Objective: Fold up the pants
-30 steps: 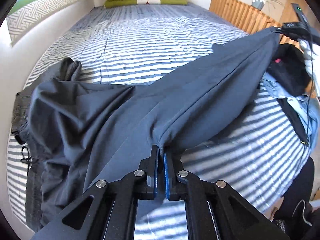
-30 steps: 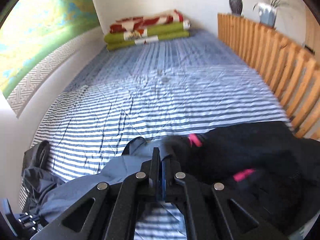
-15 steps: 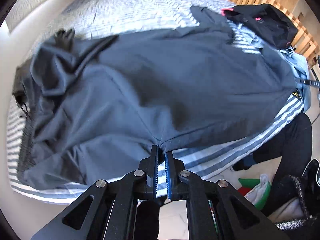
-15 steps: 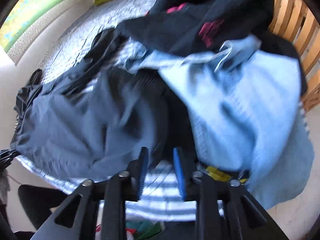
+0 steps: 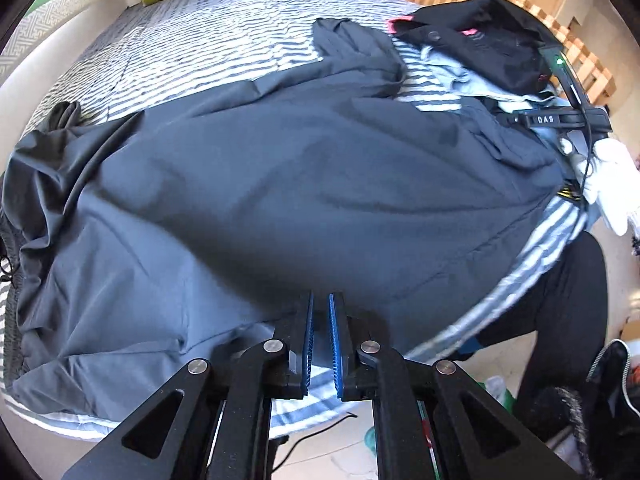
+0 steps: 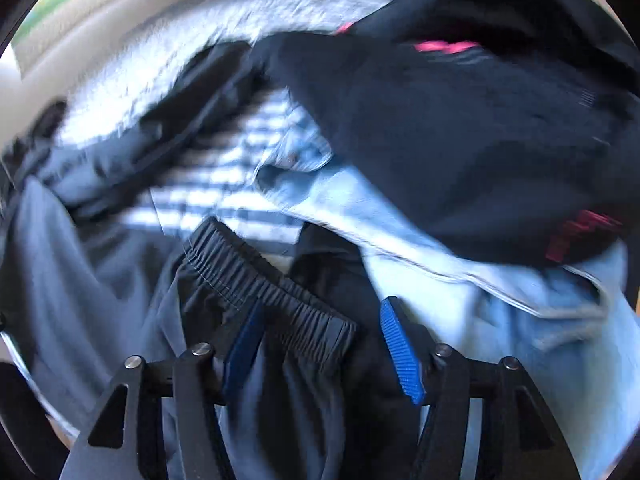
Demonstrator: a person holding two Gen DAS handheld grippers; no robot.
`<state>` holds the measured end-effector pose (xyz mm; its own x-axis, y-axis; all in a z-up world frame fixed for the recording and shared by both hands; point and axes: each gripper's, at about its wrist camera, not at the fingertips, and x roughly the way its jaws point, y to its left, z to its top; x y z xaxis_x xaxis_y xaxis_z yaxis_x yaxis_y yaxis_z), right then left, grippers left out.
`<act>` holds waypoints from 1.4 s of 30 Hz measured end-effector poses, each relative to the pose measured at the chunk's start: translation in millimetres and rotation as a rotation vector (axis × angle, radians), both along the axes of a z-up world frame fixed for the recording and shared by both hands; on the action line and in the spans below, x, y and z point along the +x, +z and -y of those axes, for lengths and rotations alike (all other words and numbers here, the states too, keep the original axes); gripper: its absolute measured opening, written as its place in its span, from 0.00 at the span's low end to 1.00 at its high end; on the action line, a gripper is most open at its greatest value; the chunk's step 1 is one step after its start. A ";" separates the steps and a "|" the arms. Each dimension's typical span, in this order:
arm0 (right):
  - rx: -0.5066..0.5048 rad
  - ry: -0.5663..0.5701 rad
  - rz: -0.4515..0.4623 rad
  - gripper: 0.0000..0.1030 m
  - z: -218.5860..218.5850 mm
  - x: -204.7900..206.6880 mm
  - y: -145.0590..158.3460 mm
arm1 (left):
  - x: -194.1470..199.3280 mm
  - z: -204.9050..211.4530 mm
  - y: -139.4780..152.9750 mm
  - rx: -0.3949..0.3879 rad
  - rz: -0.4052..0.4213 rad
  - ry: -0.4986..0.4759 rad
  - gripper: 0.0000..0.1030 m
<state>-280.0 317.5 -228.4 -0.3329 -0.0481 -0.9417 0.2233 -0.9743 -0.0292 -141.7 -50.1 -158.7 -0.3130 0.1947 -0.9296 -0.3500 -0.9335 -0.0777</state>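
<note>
While the pants lie spread across the near edge of the bed, no fold has been made; the task stands at the laying-out stage. On the bed's far side from the pants, a black garment and a pale blue garment form a separate pile. The left gripper has its jaws nearly pressed together at the pants' near hem; whether cloth is pinched between them cannot be told. The right gripper has its jaws spread and opening, with the elastic waistband between them and not pressed. Judged remaining: flatten the wrinkles, lay leg on leg, then fold lengthwise into a compact stack.
</note>
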 end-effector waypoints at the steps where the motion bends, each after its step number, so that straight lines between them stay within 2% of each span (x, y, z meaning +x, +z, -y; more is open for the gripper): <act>1: 0.016 0.018 0.007 0.56 6.5 0.5 -5.3 | -1.6 2.5 -6.1 -0.013 0.013 0.007 0.07; 2: 0.034 0.041 0.004 0.55 13.4 4.0 -8.1 | -2.3 5.3 -11.7 -0.026 0.026 0.013 0.07; 3: 0.045 0.068 0.001 0.38 19.9 9.0 -8.5 | -2.8 9.5 -16.7 -0.033 0.038 0.026 0.07; 4: 0.055 0.091 0.004 0.16 25.5 15.5 -7.2 | -4.0 14.9 -21.4 -0.031 0.049 0.038 0.07; 5: 0.065 0.101 0.002 0.11 27.9 20.8 -4.1 | -3.0 20.2 -23.8 -0.021 0.059 0.051 0.07; 7: 0.067 0.106 -0.043 0.09 26.7 34.2 12.3 | 1.0 27.9 -24.4 -0.008 0.061 0.072 0.07; 9: 0.076 0.067 -0.126 0.08 14.3 48.1 41.0 | 6.6 31.6 -21.0 -0.001 0.050 0.078 0.07; 12: 0.089 -0.082 -0.269 0.08 -24.2 66.7 92.8 | 17.1 31.2 -13.6 0.016 0.039 0.073 0.07; 13: 0.132 -0.165 -0.323 0.08 -44.6 75.0 111.0 | 21.3 29.8 -10.8 0.025 0.039 0.066 0.07; 15: 0.232 -0.268 -0.375 0.08 -72.2 83.6 126.7 | 29.8 25.7 -4.8 0.054 0.041 0.044 0.07; 16: 0.315 -0.311 -0.362 0.09 -86.5 85.0 126.0 | 33.4 26.6 -1.4 0.067 0.040 0.035 0.07; 18: 0.383 -0.337 -0.295 0.12 -106.3 81.9 116.8 | 42.5 31.3 8.0 0.097 0.032 0.032 0.10; 20: 0.363 -0.332 -0.213 0.22 -119.8 80.6 107.4 | 44.3 45.1 17.0 0.129 0.020 0.060 0.11; 22: 0.326 -0.359 -0.226 0.34 -125.0 86.1 113.2 | 45.1 64.9 27.6 0.151 0.000 0.105 0.12; 25: 0.253 -0.355 -0.281 0.35 -118.8 89.5 129.3 | 36.8 97.6 39.6 0.101 -0.034 0.189 0.13; 29: 0.105 -0.233 -0.303 0.37 -75.1 67.5 150.5 | 3.9 126.5 50.5 0.067 -0.043 0.265 0.15; 31: 0.054 -0.167 -0.311 0.45 -45.1 47.3 155.8 | -20.1 127.4 53.7 0.033 -0.061 0.264 0.19; 32: 0.016 -0.127 -0.306 0.49 -28.7 35.7 157.9 | -34.8 127.6 54.0 0.027 -0.064 0.252 0.24; 33: -0.022 -0.083 -0.297 0.56 -12.2 22.6 158.5 | -48.6 123.2 54.0 0.015 -0.067 0.240 0.31; 35: -0.042 -0.011 -0.282 0.61 21.1 -10.2 151.8 | -79.9 114.7 54.5 -0.004 -0.074 0.226 0.38; 39: -0.027 0.054 -0.208 0.61 76.3 -92.4 120.1 | -139.3 80.7 43.1 -0.038 -0.056 0.144 0.39; 42: -0.026 0.041 -0.131 0.61 98.8 -142.6 91.9 | -174.5 47.8 27.5 -0.088 -0.042 0.065 0.40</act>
